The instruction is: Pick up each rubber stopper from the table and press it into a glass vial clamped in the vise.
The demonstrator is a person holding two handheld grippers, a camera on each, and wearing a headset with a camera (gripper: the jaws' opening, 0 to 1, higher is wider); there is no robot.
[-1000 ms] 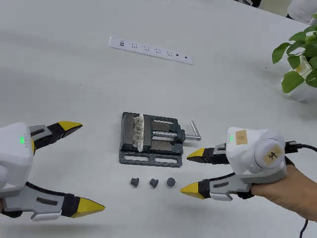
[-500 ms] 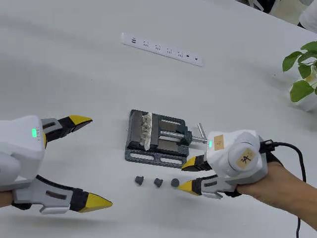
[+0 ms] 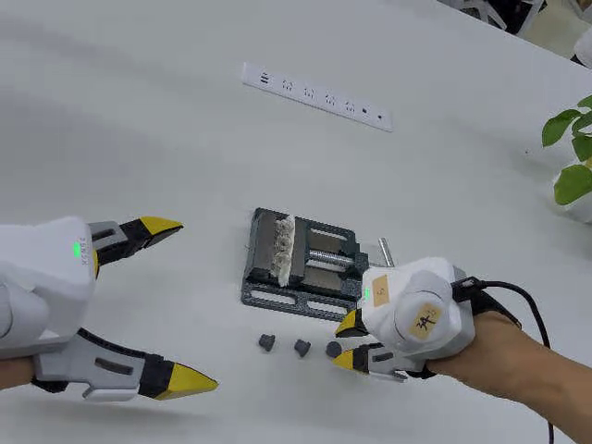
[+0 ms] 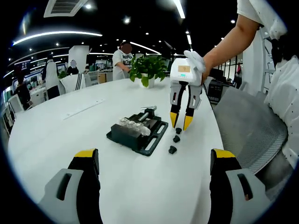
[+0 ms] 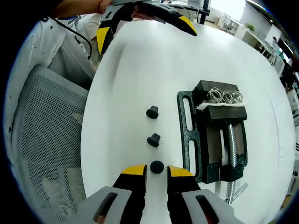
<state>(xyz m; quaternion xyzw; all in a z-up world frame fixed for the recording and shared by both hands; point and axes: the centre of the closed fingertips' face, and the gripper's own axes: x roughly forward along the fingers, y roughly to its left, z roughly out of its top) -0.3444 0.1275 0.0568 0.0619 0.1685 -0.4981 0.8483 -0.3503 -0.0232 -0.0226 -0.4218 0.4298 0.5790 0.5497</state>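
Black rubber stopper (image 5: 157,166) sits on white counter (image 5: 121,84) between narrowly parted tips of right gripper (image 3: 345,341), unpinched. Risk: off-centre closure squirts it sideways. Clear glass vials (image 5: 225,95) in dark metal vise (image 5: 212,114) ahead, right. Left gripper (image 4: 154,154) spread wide.

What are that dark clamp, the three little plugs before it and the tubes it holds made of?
The vise looks like cast metal, painted matt dark grey, with a bare shiny screw. The stoppers look like rubber: dull, dark, no glint. The vials look like clear glass: see-through, with bright rims.
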